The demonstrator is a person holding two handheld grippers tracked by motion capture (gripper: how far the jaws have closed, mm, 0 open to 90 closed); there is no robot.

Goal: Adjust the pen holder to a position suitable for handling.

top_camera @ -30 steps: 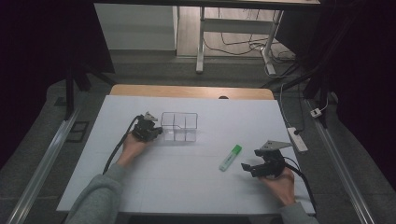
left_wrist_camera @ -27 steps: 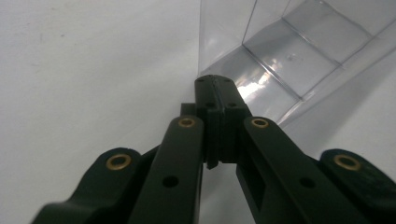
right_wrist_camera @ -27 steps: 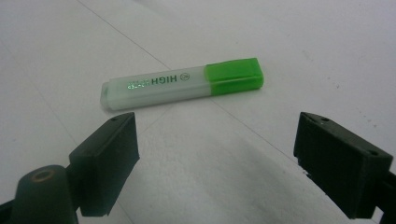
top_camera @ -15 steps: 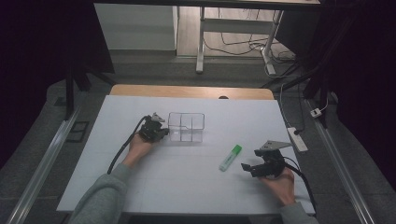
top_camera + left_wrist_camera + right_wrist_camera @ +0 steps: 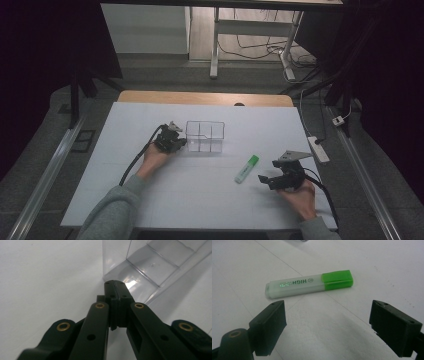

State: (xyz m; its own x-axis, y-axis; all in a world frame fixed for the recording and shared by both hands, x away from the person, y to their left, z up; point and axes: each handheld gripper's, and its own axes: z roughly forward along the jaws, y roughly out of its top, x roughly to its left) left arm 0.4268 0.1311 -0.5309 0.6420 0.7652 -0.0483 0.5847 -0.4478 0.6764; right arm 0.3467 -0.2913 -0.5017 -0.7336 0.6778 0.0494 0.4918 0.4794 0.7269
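Note:
A clear plastic box (image 5: 205,136) with several compartments stands on the white table (image 5: 200,205). My left gripper (image 5: 183,142) is shut with nothing in it. In the left gripper view its closed tips (image 5: 115,285) rest against the near corner of the box (image 5: 150,265). A green-capped highlighter (image 5: 247,169) lies flat to the right of the middle. My right gripper (image 5: 264,178) stands open just right of it. In the right gripper view the highlighter (image 5: 309,285) lies a short way beyond the wide-open jaws of my right gripper (image 5: 329,322), which hold nothing.
A white power strip (image 5: 319,148) lies at the table's right edge. A wooden strip (image 5: 205,98) borders the far side. The left gripper's cable (image 5: 135,162) trails along the forearm. Bare white surface surrounds the box and the highlighter.
My left gripper has moved to the right, and the clear box has slid to the right ahead of it. The right gripper and the highlighter have stayed where they were.

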